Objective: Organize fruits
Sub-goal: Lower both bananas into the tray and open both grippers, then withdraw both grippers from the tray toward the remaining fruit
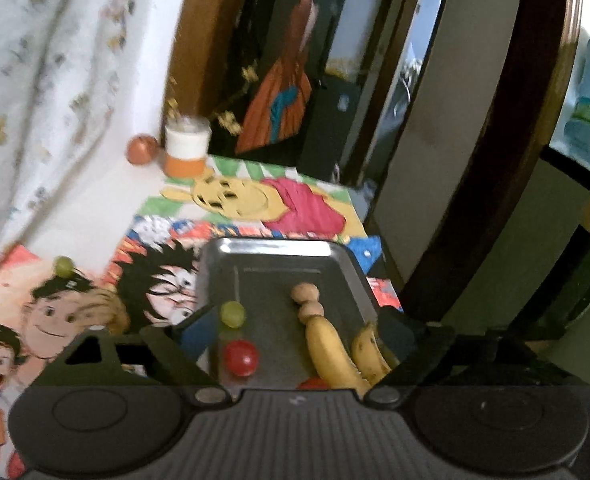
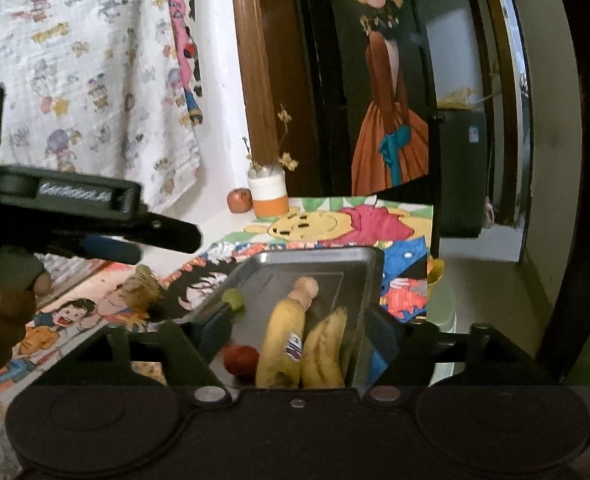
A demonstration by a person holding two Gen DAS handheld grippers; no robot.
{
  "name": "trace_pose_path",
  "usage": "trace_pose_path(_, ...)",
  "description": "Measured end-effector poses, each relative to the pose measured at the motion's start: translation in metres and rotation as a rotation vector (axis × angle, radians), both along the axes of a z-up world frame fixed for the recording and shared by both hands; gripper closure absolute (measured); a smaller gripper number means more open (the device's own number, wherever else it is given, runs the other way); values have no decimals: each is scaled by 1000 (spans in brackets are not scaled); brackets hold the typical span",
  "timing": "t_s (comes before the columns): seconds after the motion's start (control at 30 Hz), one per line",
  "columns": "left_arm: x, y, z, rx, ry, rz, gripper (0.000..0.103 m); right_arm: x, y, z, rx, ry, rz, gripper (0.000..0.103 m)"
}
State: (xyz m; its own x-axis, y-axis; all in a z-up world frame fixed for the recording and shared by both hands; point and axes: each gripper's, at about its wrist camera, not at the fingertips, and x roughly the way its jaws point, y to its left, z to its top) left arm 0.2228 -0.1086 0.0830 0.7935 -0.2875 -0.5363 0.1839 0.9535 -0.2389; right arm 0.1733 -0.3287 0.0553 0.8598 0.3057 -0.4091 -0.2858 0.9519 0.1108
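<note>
- Left wrist view, nearest first: my left gripper (image 1: pixel 295 340) had its dark, ribbed plastic body low in frame, and its blue-padded fingers stood wide apart over the tray, gripping nothing.
- Between those fingers sat a glossy round red fruit (image 1: pixel 241 357); just beyond it a smooth green grape (image 1: pixel 232 314), also in the tray.
- Beside them lay two yellow bananas (image 1: pixel 335 356), curved and brown-speckled, and past their tips a pale knobbly tan piece (image 1: pixel 309 300) I could not identify.
- All of this rested in a shallow rectangular metal tray (image 1: pixel 279 250) with a shiny raised rim and a dull grey floor.
- Left of the tray, a second green grape (image 1: pixel 63 265) lay on a cartoon-printed mat (image 1: pixel 55 320), apart from the rest.
- Farther back stood a white-and-orange cylindrical jar (image 1: pixel 186 145) holding dried stems, with a small round reddish fruit (image 1: pixel 142 149) just beside it.
- Behind that hung a crinkled white cloth (image 1: pixel 35 80) printed with small figures.
- From the right wrist view, my right gripper (image 2: pixel 299 336) was likewise spread open and empty, straddling the near end of the same tray (image 2: pixel 319 256), bananas (image 2: pixel 283 340) between its fingers.
- One banana bore a small sticker (image 2: pixel 293 347).
- My left gripper (image 2: pixel 143 240) showed at the left edge of that view, raised above the mat (image 2: pixel 75 320).
</note>
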Motion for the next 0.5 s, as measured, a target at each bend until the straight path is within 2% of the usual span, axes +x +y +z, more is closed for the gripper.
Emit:
trace_pose_path(0.13, -26, 17, 6, 1, -55, 49, 0, -15, 6, 12, 10, -19, 6, 10)
trace_pose_path(0.23, -42, 30, 4, 5, -71, 78, 0, -26, 12, 19, 13, -25, 14, 3)
trace_pose_path(0.37, -63, 50, -2, 1, -80, 119, 0, -39, 22, 25, 19, -20, 33, 1)
trace_pose_path(0.5, -85, 69, -12, 21, -74, 155, 0, -48, 32, 25, 11, 22, 49, 1)
